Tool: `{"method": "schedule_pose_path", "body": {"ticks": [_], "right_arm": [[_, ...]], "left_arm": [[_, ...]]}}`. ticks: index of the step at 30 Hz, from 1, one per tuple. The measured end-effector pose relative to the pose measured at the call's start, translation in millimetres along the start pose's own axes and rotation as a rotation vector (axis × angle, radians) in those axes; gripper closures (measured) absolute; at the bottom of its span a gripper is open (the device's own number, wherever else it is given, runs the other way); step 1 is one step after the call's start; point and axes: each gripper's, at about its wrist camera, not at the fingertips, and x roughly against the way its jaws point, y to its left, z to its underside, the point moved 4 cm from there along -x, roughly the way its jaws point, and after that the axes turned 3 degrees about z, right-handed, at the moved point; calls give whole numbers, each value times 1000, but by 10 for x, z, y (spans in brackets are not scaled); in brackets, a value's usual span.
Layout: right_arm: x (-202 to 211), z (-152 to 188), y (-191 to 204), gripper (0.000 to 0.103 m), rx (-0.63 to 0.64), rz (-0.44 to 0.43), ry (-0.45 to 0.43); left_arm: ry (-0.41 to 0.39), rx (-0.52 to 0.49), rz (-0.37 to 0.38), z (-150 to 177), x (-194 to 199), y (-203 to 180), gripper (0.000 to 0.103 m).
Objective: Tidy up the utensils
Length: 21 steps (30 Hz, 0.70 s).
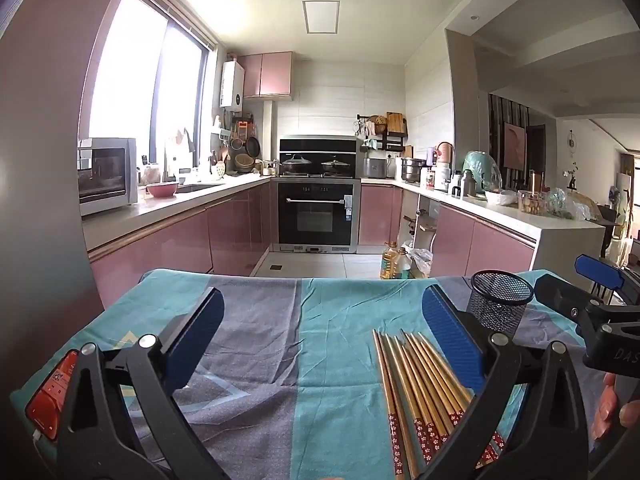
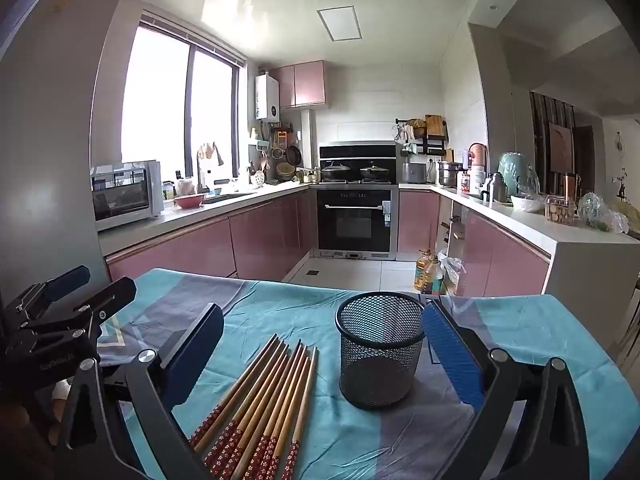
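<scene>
Though nothing is yet lifted, the chopsticks (image 2: 264, 404) read as light, stiff and smooth, so likely to roll or slip from hard pads; a grip across the shaft near mid-length, or on the patterned ends, should hold best, and taking one or a few at a time looks safer than the whole bundle.

Item: chopsticks. About ten, wood or bamboo, tan shafts, thick ends banded red with small white flowers. Lying flat, side by side, slightly fanned, narrow tips pointing away from the cameras. Location: on the cloth (image 2: 312, 432), just left of the cup (image 2: 380, 352), apart from it.

Item: cup. Black wire mesh, round, upright, apparently empty. Judged light and easy to tip if a chopstick is pushed against its rim; probably needs steadying.

Item: cloth. Teal and grey patches, creased, soft; covers the table.

Left gripper (image 1: 320, 340): jaws spread wide, holding nothing, above bare cloth left of the chopsticks, its right finger over their edge.

Right gripper (image 2: 320, 360): jaws spread wide, holding nothing; chopsticks and cup both lie between its fingers in view, the cup close to the right pad.

Status, as judged: sorting not begun; every chopstick out of the cup.
</scene>
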Motion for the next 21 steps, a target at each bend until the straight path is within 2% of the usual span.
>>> {"method": "schedule_pose_path", "body": {"ticks": [21], "right_arm": [[38,9,70,7,-1,-2,-17]], "left_arm": [[-23,-2,3,-21,25,-35,5]]}}
